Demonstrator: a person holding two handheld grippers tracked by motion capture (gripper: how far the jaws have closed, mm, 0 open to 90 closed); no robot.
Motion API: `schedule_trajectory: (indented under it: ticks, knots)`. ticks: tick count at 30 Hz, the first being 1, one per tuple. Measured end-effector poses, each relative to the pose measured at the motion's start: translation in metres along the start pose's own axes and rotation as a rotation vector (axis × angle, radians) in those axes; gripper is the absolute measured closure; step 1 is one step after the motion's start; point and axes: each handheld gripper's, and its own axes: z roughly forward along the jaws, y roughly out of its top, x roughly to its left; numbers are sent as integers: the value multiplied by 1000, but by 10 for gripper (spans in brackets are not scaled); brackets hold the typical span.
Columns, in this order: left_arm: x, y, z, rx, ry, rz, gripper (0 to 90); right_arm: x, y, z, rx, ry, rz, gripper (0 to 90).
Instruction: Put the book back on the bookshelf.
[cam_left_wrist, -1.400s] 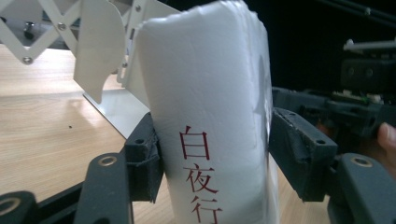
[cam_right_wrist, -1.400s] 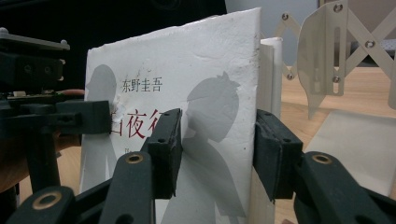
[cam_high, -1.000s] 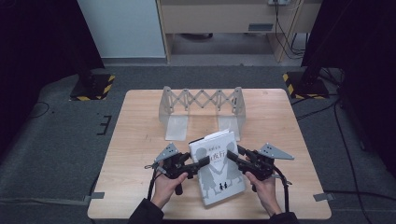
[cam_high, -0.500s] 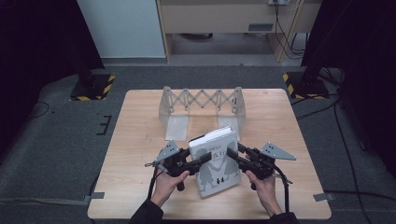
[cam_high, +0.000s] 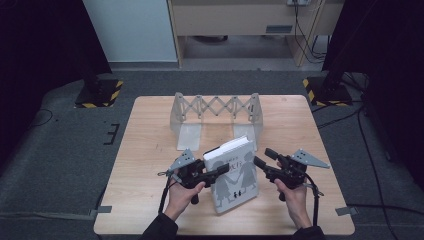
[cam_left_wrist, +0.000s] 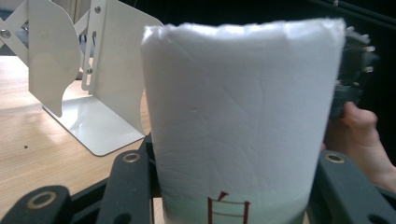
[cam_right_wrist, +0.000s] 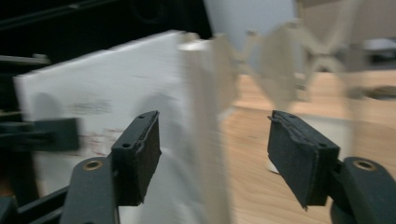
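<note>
Grey carpet floor, pale cabinet

White book with grey figures stands tilted on the table's near middle.

Left gripper: black body, two black jaws, grey three-cornered plate on top, thin black cable trailing toward the near table edge. Right gripper: same build, grey plate on its right side, black cable looping near the wrist. Close up, jaw arms are matt black with brass-ringed screw holes; right gripper's pads are dark, rough-edged blocks. Dark sleeves on both forearms at the near edge.
</note>
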Motion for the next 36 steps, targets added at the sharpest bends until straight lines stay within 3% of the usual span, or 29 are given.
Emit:
schedule_trajectory:
  ticks: [1, 2, 3, 4, 7, 10, 11, 12, 13, 17, 23, 26, 29, 32, 36]
  knots:
    - [0, 0, 0, 0, 0, 0, 510, 0, 0, 0, 0, 0, 0, 323]
    - [0, 3, 0, 13, -4, 3, 512, -10, -3, -4, 28, -68, 0, 312]
    - [0, 4, 1, 19, -6, 5, 513, -15, -5, -5, 49, -102, -12, 301]
    - [0, 4, 1, 19, -6, 5, 514, -15, -5, -5, 49, -102, -12, 301]
    - [0, 11, 1, 41, -2, 23, 517, -29, -11, -8, 136, -206, -60, 261]
    - [1, 15, 1, 50, 4, 36, 519, -36, -13, -9, 174, -240, -68, 248]
    - [1, 17, 1, 53, 9, 46, 519, -42, -15, -10, 211, -273, -89, 232]
    - [1, 19, 0, 59, 16, 58, 519, -42, -15, -10, 211, -273, -89, 232]
    - [2, 24, -2, 62, 33, 86, 520, -47, -17, -11, 245, -306, -104, 218]
    - [3, 27, -7, 66, 56, 120, 519, -51, -20, -11, 264, -327, -122, 205]
    - [5, 19, -17, 63, 29, 139, 506, -55, -27, -8, 306, -364, -157, 166]
    - [6, 13, -23, 59, 25, 129, 493, -57, -31, -6, 338, -387, -161, 148]
    - [5, 8, -23, 15, 40, 138, 488, -61, -35, -5, 370, -414, -164, 126]
    - [3, 2, -23, -15, 27, 134, 473, -66, -41, -5, 419, -443, -169, 100]
    - [1, -5, -18, -2, 11, 126, 452, -69, -46, -6, 435, -459, -159, 91]
